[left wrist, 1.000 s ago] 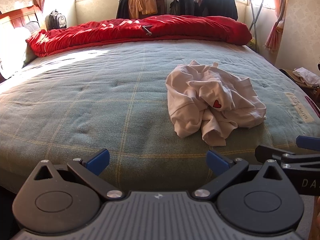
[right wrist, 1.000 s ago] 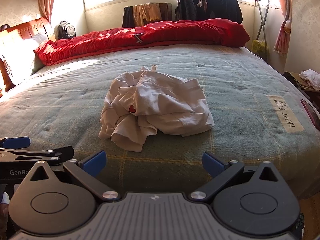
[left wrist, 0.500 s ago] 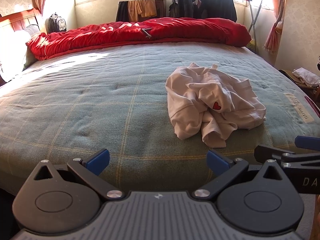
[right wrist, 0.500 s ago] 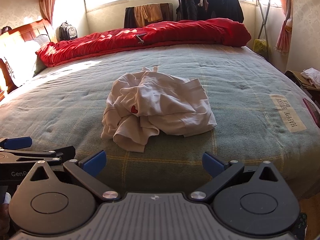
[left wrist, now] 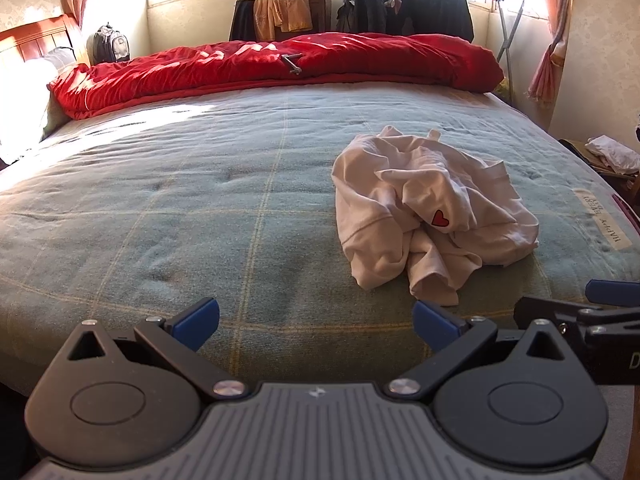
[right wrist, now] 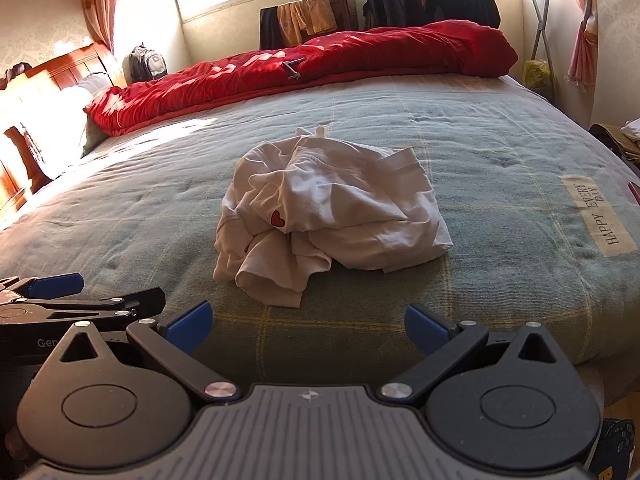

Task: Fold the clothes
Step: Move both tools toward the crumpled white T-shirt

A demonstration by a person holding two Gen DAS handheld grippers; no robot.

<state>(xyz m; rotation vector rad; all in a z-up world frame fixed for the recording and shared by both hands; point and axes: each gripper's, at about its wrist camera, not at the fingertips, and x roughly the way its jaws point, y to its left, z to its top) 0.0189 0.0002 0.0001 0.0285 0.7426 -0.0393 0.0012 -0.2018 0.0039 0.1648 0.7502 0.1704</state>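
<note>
A crumpled white cotton garment [right wrist: 328, 216] with a small red heart [right wrist: 277, 218] is seen on the quilted green bed [right wrist: 500, 152], ahead of both spread pairs of fingers, untouched. "HAPPY EVERY DAY" label [right wrist: 596, 212] is legible only in the right view. Left gripper [left wrist: 316, 320] and right gripper [right wrist: 308, 322] are both empty.

A white T-shirt [left wrist: 424, 208] [right wrist: 328, 212] is seen crumpled in a loose heap, unfolded. A small red heart [left wrist: 440, 218] [right wrist: 277, 218] is printed on it. A sleeve opening is turned toward the near edge.
</note>
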